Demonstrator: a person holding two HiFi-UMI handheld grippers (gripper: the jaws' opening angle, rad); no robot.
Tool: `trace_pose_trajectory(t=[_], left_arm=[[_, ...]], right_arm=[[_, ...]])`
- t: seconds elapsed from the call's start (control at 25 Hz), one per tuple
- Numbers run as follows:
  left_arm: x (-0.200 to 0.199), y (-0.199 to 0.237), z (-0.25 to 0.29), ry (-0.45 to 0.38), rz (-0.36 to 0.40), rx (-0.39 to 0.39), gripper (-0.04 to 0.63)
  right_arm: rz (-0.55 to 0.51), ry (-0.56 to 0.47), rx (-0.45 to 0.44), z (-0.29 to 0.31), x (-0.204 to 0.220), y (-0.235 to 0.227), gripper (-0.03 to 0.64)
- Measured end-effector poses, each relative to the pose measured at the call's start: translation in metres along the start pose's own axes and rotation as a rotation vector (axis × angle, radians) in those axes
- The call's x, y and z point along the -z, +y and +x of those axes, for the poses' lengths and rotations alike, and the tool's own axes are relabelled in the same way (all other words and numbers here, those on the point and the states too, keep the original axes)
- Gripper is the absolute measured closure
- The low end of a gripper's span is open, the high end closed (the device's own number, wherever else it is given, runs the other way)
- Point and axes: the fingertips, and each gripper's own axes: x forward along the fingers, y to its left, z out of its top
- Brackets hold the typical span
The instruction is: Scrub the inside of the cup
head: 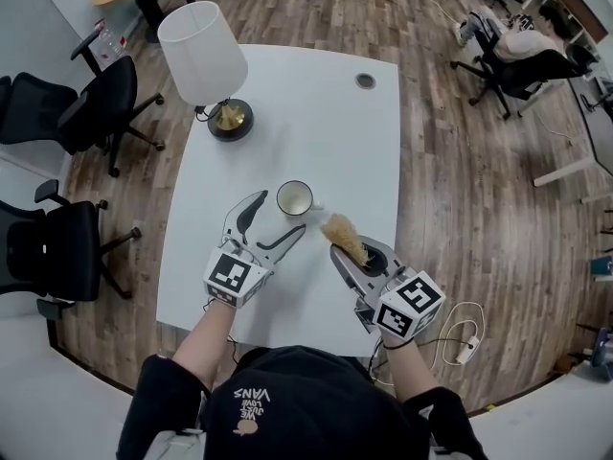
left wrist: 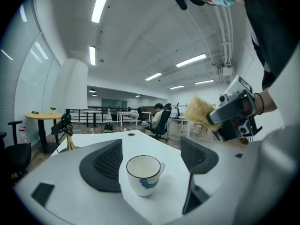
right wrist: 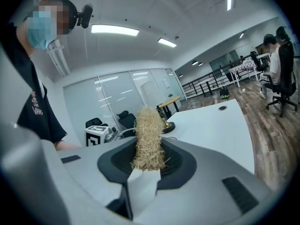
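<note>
Roughly, big to small. White tabletop [head: 287, 94] carries the lot; lamp [head: 203, 54] stands at its far-left part, well apart from the work. At the near edge, the left tool [head: 280, 218] lies low w/ jaws spread wide. The right tool [head: 347, 253] sits just beside it to the right, jaws pressed onto the scrubber [head: 343, 235], a straw-coloured tuft sticking out past the tips.

Key relation: cup [head: 294, 198] stands upright on the tabletop, mouth up, inside looks empty, right at the mouth of the left tool's spread jaws. Left gripper view shows it btw the two jaws, touching neither as far as I can tell. So the left tool is the nearer one by a lot; prob. it only has to close to steady the cup. Handle points to the cup's right, toward the right tool's side, so the right-hand jaw may meet it first.

From the scrubber, the cup lies ahead and to the left, near but apart. Scrubber's long axis runs forward-left in the head view, aimed approx at the cup, and it looks held above rim level, slanted rather than vertical. Judgement: scrub not begun; tuft needs to tip down and come over the open mouth before going in.
</note>
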Motion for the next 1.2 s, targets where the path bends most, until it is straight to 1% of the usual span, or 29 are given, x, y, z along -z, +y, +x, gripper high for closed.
trace_pose_trajectory(t=[0.04, 0.08, 0.2, 0.32, 0.48, 0.6, 0.72, 0.92, 1.2], left_arm=[[-0.005, -0.005, -0.007, -0.002, 0.004, 0.009, 0.202], [-0.01, -0.011, -0.015, -0.004, 0.007, 0.016, 0.221], [-0.021, -0.022, -0.035, -0.017, 0.018, 0.018, 0.334], [-0.028, -0.032, -0.052, -0.019, 0.038, 0.019, 0.395], [-0.039, -0.048, -0.072, -0.037, 0.05, 0.02, 0.479], [-0.046, -0.055, -0.085, -0.045, 0.044, 0.014, 0.525], [-0.048, -0.062, -0.098, -0.03, 0.049, -0.013, 0.556], [-0.049, -0.075, -0.112, -0.041, 0.04, -0.013, 0.583], [-0.043, -0.085, -0.129, -0.037, 0.019, -0.014, 0.584]], right_arm=[[-0.004, -0.006, 0.003, -0.001, -0.002, 0.002, 0.517], [-0.008, -0.011, 0.006, -0.003, -0.003, 0.005, 0.517], [-0.032, -0.026, 0.009, -0.006, -0.006, 0.014, 0.517], [-0.051, -0.04, 0.005, -0.009, -0.006, 0.026, 0.517], [-0.073, -0.052, 0.023, -0.017, -0.006, 0.038, 0.517], [-0.093, -0.062, 0.027, -0.021, -0.006, 0.045, 0.517], [-0.1, -0.068, 0.031, -0.026, -0.002, 0.053, 0.517], [-0.097, -0.075, 0.029, -0.034, 0.001, 0.065, 0.517], [-0.118, -0.045, 0.027, -0.037, 0.019, 0.081, 0.517]])
